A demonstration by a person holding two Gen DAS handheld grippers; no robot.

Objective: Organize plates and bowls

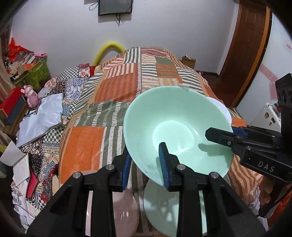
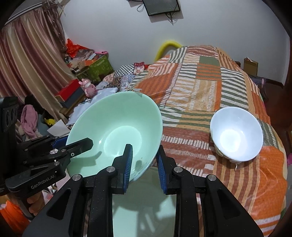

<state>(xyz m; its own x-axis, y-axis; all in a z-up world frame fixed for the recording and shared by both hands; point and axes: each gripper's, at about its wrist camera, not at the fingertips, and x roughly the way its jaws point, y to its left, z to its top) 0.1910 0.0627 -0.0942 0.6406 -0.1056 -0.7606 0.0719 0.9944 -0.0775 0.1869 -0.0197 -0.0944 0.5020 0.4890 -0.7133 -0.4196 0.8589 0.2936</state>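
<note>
- The green bowl (image 1: 175, 125) is up in the air above the bed (image 1: 116, 87), and it is tipped.
- The left gripper (image 1: 146, 164) is pinching the rim of the green bowl. One blue pad (image 1: 164, 164) is inside the bowl and the other pad is outside, under the rim.
- The right gripper (image 2: 144, 164) is pinching the rim of the same green bowl too, at another spot. One of its blue pads (image 2: 128, 164) is inside the bowl and the other is outside.
- In the left view, the right gripper comes in from the side of the green bowl, with one black finger (image 1: 219, 136) lying inside the bowl.
- Right under the green bowl there is a green plate (image 1: 160, 206) lying flat.
- Just beside the green plate there is a pink plate (image 1: 124, 215).
- A white bowl (image 2: 236, 134) sits upright on the bed, well apart from the green bowl. In the left view it peeks out from behind the green bowl.
- The bed has a blanket (image 2: 200, 94) with orange, green and white stripes.
- Past the green bowl, at the side of the bed, there is a pink toy (image 2: 88, 88) and a red box (image 2: 68, 90).
- A dark screen (image 2: 162, 6) hangs on the wall far behind the green bowl.
</note>
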